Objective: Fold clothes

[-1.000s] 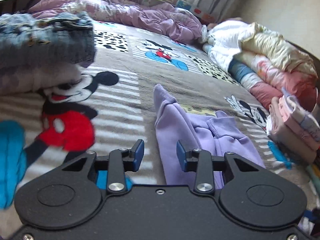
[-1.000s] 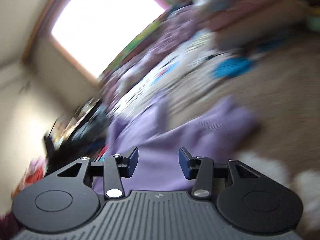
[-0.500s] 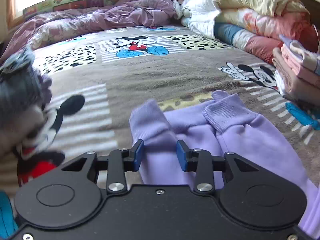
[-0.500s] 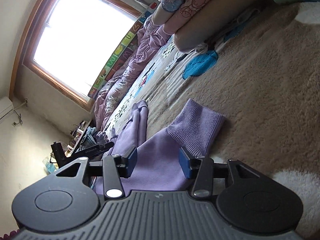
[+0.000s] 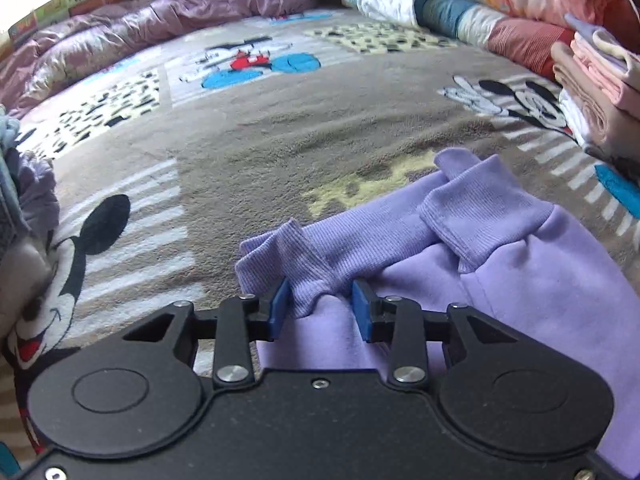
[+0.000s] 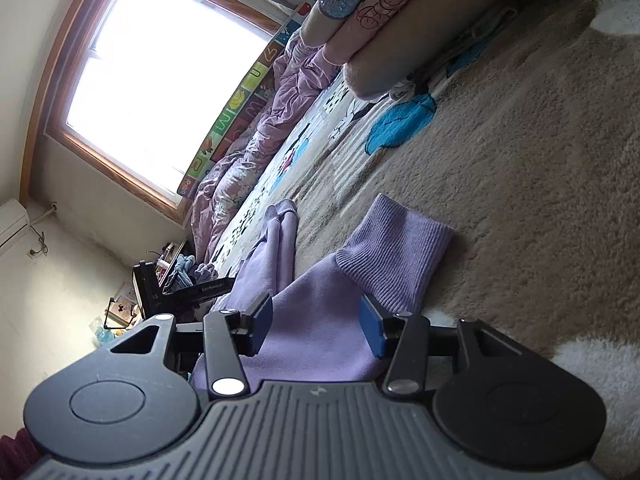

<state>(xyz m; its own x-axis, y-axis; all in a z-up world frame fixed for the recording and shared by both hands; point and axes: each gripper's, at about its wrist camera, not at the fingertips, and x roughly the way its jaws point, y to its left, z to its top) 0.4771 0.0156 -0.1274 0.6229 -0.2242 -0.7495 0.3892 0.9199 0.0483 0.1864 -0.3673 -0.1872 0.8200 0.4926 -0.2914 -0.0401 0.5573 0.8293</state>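
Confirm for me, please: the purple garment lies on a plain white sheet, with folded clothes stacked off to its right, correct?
Not quite: the purple garment lies on a brown cartoon-mouse blanket, not a plain white sheet, as the left wrist view shows. The folded clothes do sit stacked off to its right.

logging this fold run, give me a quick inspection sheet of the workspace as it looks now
surface: cartoon-mouse blanket on a bed
job's things: lilac sweatshirt lying flat, ribbed cuff and hem showing
clutter: folded clothes stack, rolled bedding, purple duvet
grippers: left gripper open, hem fabric bunched between its pads; right gripper open over the sleeve, not pinching
cables: wire under air conditioner
surroundings: bright window, cluttered desk
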